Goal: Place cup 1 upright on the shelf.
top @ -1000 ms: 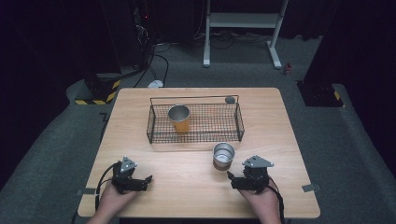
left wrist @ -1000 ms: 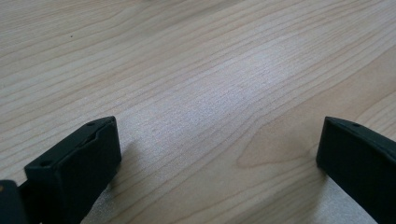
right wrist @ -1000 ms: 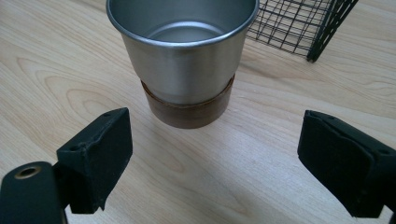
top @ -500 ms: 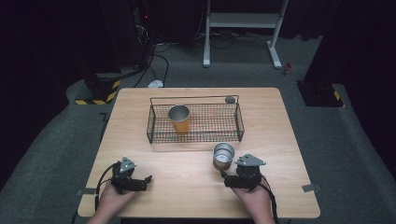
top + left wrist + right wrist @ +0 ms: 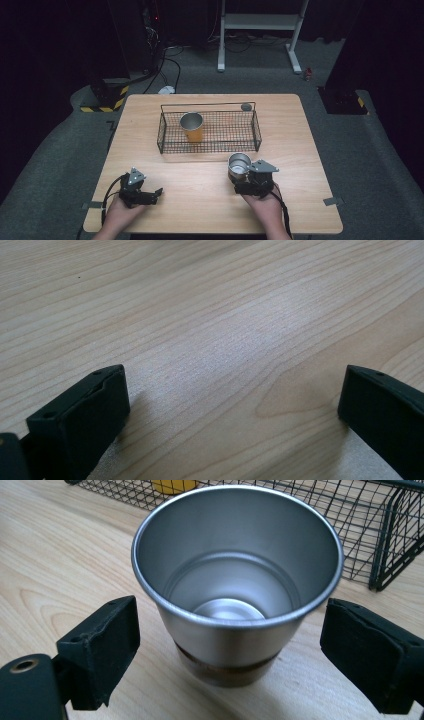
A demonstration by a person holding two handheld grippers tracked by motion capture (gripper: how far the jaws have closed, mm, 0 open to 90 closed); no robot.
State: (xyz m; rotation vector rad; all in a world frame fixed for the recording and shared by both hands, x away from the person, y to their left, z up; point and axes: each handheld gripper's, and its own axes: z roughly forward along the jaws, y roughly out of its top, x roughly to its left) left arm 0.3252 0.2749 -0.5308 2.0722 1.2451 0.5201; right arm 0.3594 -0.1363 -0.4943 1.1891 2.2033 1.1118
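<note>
A steel cup [image 5: 238, 165] [image 5: 235, 590] stands upright and empty on the wooden table [image 5: 200, 200], just in front of the wire basket [image 5: 209, 131]. My right gripper [image 5: 245, 181] [image 5: 230, 650] is open, its two jaws either side of the cup's lower body without touching it. Inside the basket at its left stands an orange cup [image 5: 192, 127] with a steel rim. My left gripper [image 5: 156, 192] [image 5: 230, 405] rests open near the table's front left, nothing but bare wood between its jaws.
A small grey round object [image 5: 246, 106] sits at the basket's far right corner. The basket's wire wall [image 5: 390, 535] rises close behind the steel cup. Grey floor, a white stand [image 5: 260, 30] and cables lie beyond the table.
My right gripper has moved left and forward, so the steel cup now sits between its jaws. The left gripper has stayed put.
</note>
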